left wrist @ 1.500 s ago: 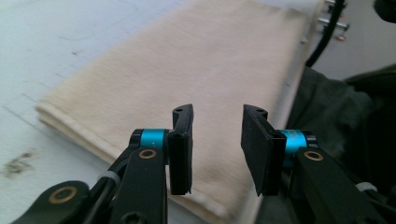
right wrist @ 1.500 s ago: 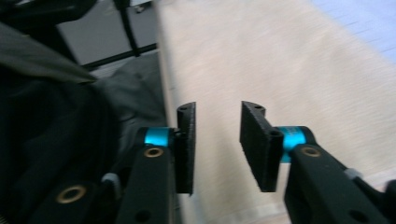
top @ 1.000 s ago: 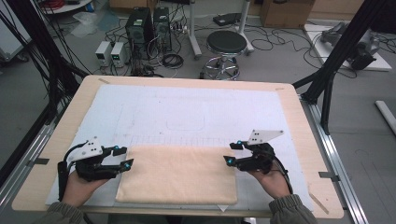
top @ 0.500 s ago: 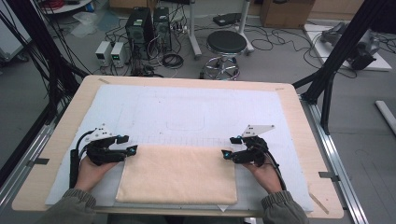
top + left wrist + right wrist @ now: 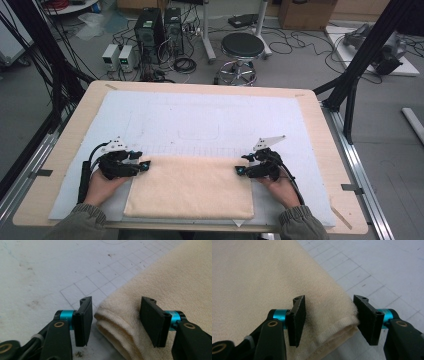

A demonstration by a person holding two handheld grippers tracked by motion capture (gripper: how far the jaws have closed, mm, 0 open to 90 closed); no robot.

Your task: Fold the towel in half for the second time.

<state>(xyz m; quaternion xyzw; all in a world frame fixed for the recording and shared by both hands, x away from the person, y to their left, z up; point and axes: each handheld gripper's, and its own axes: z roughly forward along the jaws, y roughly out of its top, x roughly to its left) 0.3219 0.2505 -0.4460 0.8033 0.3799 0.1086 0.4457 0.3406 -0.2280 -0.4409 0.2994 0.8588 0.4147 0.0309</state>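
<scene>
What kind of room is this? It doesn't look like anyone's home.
Probably a lab or workshop set up for recordings: black computer towers and tangled black cables sit on the grey floor beside a round black stool, and the wooden table stands among black metal frame struts.

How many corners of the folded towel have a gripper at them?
2. The left gripper sits at the far left corner of the towel, the right gripper at the far right one; both have jaws open astride the folded edge. The two near corners lie free.
</scene>
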